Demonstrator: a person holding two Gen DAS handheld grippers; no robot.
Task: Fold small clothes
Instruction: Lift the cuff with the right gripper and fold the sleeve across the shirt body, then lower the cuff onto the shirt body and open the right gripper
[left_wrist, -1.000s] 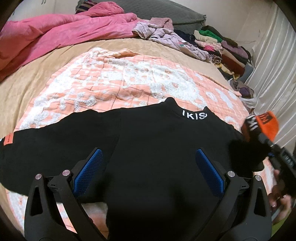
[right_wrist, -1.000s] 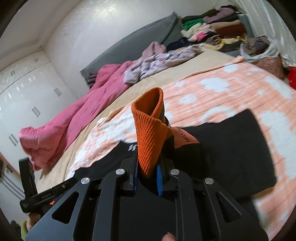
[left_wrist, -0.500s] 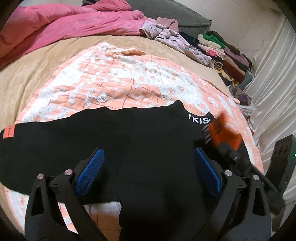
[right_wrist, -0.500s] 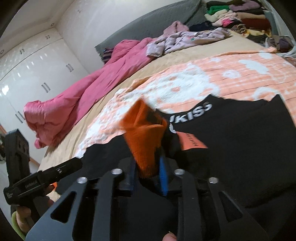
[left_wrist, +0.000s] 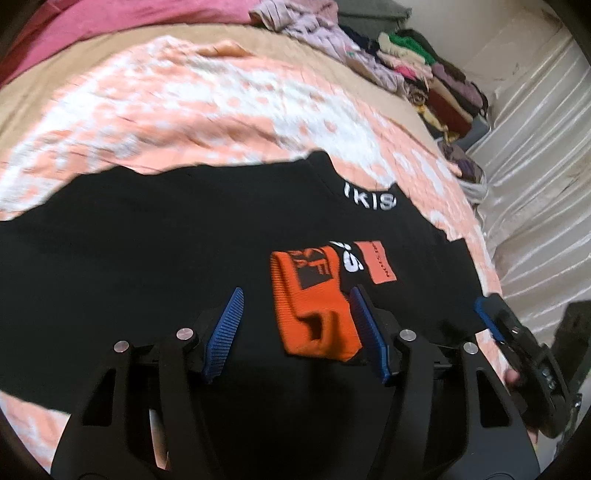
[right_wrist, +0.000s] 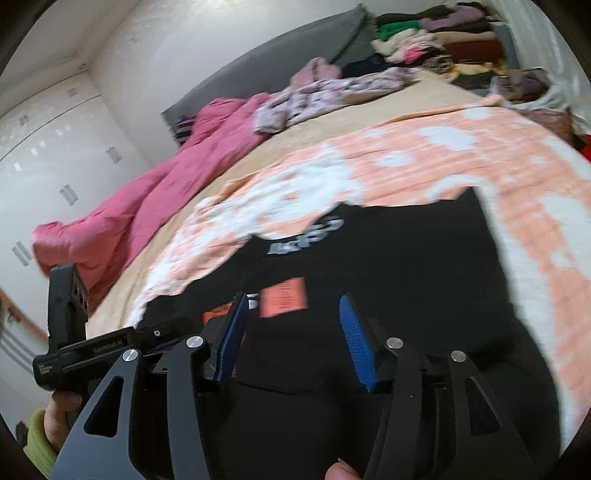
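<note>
A black sweater (left_wrist: 155, 251) lay spread across the lower half of the left wrist view, on the peach-and-white blanket (left_wrist: 184, 103) covering the bed. Its orange cuff (left_wrist: 314, 306) rested folded in over the chest, lower centre, with an orange label (left_wrist: 376, 262) just right of it. The left gripper (left_wrist: 295, 328) hovered with jaws wide, the cuff lying between them. The right gripper (right_wrist: 291, 339) had its jaws spread too, holding nothing, above the sweater's right side. Folded clothes (left_wrist: 436, 77) were stacked at the upper right.
</note>
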